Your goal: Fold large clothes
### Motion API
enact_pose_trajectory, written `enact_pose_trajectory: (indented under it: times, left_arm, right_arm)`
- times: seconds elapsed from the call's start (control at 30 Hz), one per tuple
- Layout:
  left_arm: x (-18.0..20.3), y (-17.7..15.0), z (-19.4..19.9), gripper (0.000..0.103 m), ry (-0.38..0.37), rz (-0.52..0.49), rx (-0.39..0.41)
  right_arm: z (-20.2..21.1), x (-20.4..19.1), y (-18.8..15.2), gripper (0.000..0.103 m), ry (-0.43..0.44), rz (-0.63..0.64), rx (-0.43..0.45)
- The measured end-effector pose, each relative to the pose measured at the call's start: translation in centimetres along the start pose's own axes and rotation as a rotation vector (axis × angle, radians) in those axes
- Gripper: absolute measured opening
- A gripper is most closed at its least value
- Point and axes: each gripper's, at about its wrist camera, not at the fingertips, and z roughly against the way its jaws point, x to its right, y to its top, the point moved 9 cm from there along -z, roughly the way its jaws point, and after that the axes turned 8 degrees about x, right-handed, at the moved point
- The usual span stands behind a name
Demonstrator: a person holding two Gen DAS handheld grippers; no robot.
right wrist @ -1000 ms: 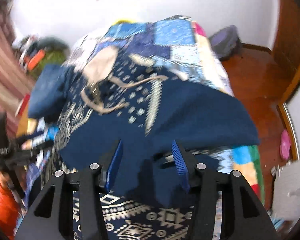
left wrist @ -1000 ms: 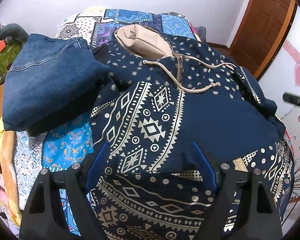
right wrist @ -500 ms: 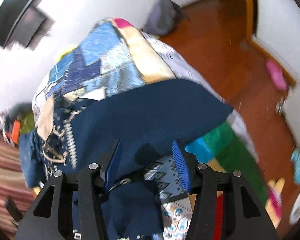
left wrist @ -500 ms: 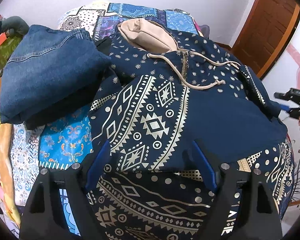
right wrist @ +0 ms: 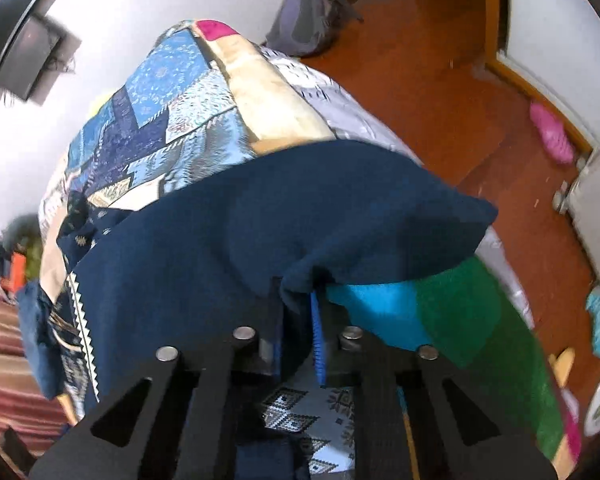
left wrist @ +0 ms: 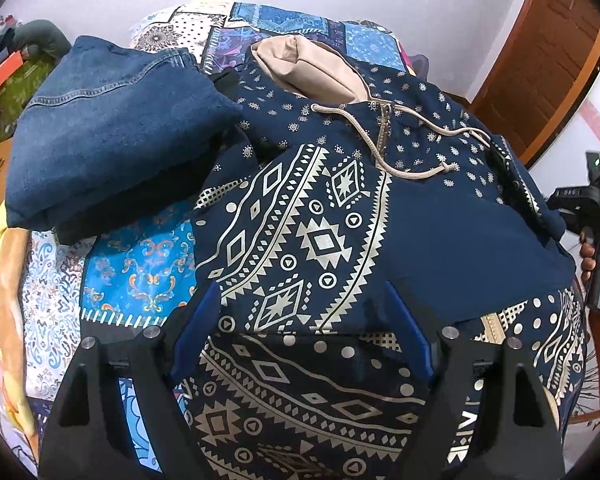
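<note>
Left gripper [left wrist: 304, 312]: jaws spread wide, holding nothing, over the patterned hoodie [left wrist: 340, 208], lower centre.
Right gripper [right wrist: 296, 320]: clenched on the hoodie's navy edge [right wrist: 296, 280], lower centre.
Folded jeans [left wrist: 112, 128]: upper left.

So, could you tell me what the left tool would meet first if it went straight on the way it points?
Most likely the navy patterned hoodie: the left tool is open just above its folded front, aimed along it toward the beige hood lining. Depth is unclear, so how soon it would touch is uncertain.
</note>
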Motion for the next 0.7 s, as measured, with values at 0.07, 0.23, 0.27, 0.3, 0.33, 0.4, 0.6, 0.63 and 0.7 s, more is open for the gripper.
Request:
enact_pose_trajectory:
  times: [0.07,0.23,0.27,0.3,0.33,0.4,0.6,0.63,0.7]
  left_arm:
    - [0.0,0.0,0.2,0.082,0.009,-0.014,0.007]
    - [0.2,0.2,0.8,0.082,0.001,-0.023,0.020]
    - [0.3,0.3,0.9,0.082,-0.002,-0.024,0.024]
    - [0.4,0.3,1.1,0.082,-0.006,-0.025,0.030]
    - [0.5,0.4,1.2,0.082,-0.008,-0.026,0.035]
    - [0.6,0.5,1.5,0.082,-0.011,-0.031,0.044]
    - [0.7,0.4,2.5,0.082,-0.006,-0.059,0.069]
    - [0.7,0.4,2.7,0.082,-0.006,-0.064,0.073]
    - [0.5,0.3,3.2,0.082,-0.003,-0.074,0.080]
  right_arm:
    - [1.6,-0.8,0.8,0.008,0.020,0.032,0.045]
    - [7.1,-5.1,2.2,0.006,0.130,0.111,0.152]
    - [8.0,-6.2,2.2,0.006,0.146,0.138,0.172]
    - [9.6,-8.0,2.1,0.006,0.180,0.180,0.197]
    - [10.5,-9.1,2.0,0.006,0.199,0.207,0.209]
    - [12.6,-12.3,1.1,0.006,0.255,0.286,0.231]
    - [13.9,-20.5,-5.1,0.006,0.386,0.488,0.155]
    - [13.3,-21.3,-6.3,0.006,0.394,0.510,0.129]
    - [11.5,-22.5,-8.6,0.006,0.396,0.554,0.068]
